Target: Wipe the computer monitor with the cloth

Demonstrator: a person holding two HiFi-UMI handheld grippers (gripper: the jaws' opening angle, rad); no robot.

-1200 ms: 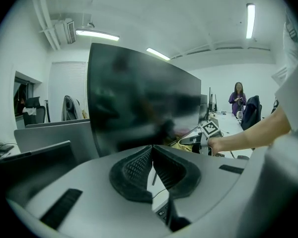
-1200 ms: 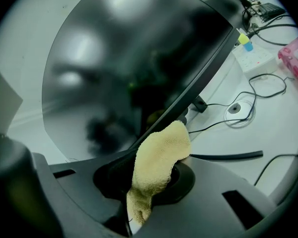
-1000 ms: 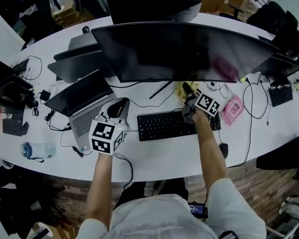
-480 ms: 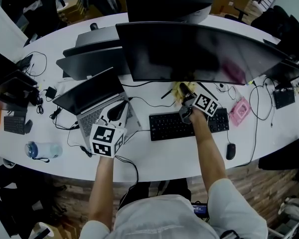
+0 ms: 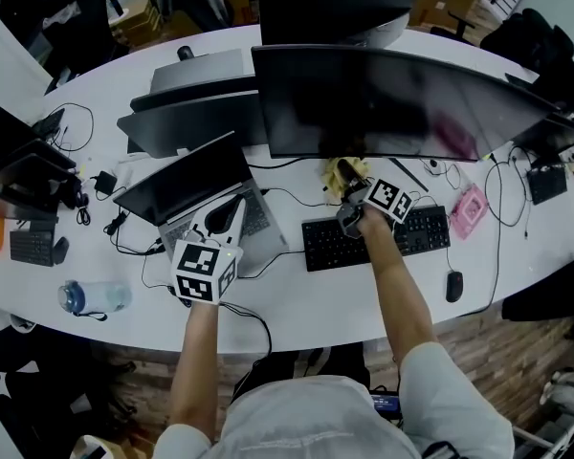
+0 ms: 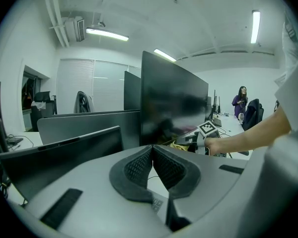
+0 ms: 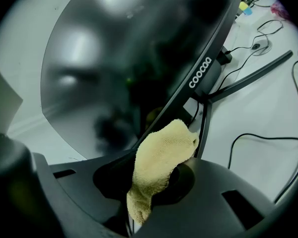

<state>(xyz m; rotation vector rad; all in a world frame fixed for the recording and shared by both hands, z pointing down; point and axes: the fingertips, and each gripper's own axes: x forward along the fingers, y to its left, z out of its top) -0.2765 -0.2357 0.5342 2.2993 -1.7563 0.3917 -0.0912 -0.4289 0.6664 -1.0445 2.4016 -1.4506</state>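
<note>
A wide curved black monitor [image 5: 392, 98] stands at the back of the white desk [image 5: 297, 299]. My right gripper [image 5: 351, 197] is shut on a yellow cloth [image 5: 342, 173] and holds it at the monitor's lower edge, left of centre. In the right gripper view the cloth [image 7: 161, 155] bulges out between the jaws, close to the dark screen [image 7: 129, 58] and its bottom bezel. My left gripper [image 5: 226, 214] hovers over the right side of an open laptop [image 5: 187, 185]. Its pads [image 6: 139, 165] meet with nothing between them.
A black keyboard [image 5: 402, 235] lies under my right forearm, with a mouse [image 5: 453, 286] and a pink object [image 5: 467, 210] to its right. Other screens [image 5: 191, 113] stand at the back left. Cables cross the desk. A water bottle [image 5: 94, 296] lies at the front left.
My right gripper has slid left along the monitor's lower edge with the cloth. The head view has shifted, so the desk sits further right. The left gripper has barely moved.
</note>
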